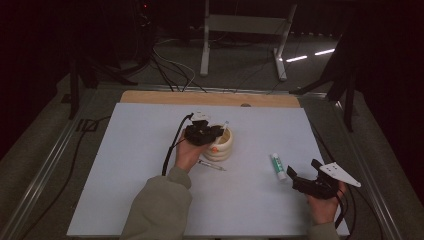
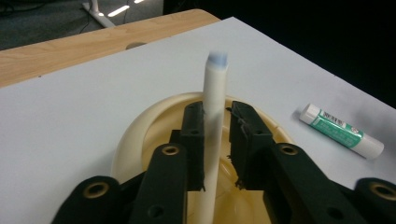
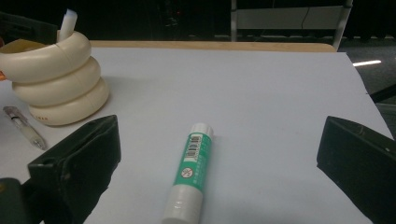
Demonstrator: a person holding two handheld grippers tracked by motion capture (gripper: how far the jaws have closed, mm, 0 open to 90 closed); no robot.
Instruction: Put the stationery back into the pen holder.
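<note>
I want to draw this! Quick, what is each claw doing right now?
Left claw: closed on the white pen, over the cream pen holder.
Right claw: open, holding nothing, with the glue stick lying between its jaws.

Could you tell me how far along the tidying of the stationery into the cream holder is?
In hand: the left gripper holds a white pen upright inside the cream holder. Left: the glue stick, between the open right gripper's jaws, and the clear pen beside the holder.

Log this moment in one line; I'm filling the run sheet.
left gripper: shut on white pen over cream holder | right gripper: open, at glue stick
</note>
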